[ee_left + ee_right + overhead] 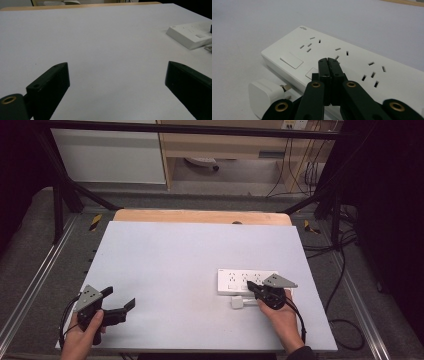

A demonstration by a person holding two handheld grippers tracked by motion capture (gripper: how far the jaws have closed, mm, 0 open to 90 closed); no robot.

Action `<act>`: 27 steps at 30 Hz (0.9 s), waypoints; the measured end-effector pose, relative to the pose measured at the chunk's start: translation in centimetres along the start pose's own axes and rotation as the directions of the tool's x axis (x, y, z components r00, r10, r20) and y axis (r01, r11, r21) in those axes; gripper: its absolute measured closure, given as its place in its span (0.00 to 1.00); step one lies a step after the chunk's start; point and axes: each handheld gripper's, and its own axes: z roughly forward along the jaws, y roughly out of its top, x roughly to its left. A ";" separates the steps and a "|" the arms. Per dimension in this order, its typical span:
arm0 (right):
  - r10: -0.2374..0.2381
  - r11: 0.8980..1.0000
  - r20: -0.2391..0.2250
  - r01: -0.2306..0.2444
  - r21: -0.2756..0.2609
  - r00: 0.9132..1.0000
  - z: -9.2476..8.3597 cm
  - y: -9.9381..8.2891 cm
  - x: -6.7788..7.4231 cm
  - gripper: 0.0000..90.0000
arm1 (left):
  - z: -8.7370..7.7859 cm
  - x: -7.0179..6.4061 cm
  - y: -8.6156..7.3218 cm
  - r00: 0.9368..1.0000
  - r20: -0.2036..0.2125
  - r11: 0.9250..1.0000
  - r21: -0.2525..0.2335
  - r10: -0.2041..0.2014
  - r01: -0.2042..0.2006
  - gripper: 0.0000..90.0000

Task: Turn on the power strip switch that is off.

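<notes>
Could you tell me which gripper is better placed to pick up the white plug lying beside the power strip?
The right gripper, probably: its jaws are shut over the power strip, with the plug just beside them. The left gripper sits open far across the table.

A pale lavender-grey rectangular counter [200,255] with a light wooden far edge [200,216] stands on grey carpeted floor [25,250]. Beyond it stand a wooden shelf unit [225,145], black cables [300,170] and a black metal frame [60,195].

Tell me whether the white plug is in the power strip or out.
Out. The plug lies on the table beside the power strip, its metal prongs bare and pointing at the strip's side.
</notes>
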 end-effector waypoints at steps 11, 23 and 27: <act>0.001 1.000 0.005 -0.001 -0.001 1.000 -0.1 -0.1 0.0 1.00 | 0.0 0.0 0.0 1.000 0.001 1.000 0.001 0.001 -0.001 0.06; 0.002 1.000 0.006 -0.002 -0.002 1.000 -0.2 -0.1 0.1 1.00 | 0.0 0.0 0.0 1.000 0.002 1.000 0.001 0.002 -0.002 0.06; 0.002 1.000 0.004 -0.002 -0.004 1.000 -0.2 -0.2 0.1 1.00 | 0.0 0.0 0.0 1.000 0.002 1.000 0.001 0.002 -0.002 0.06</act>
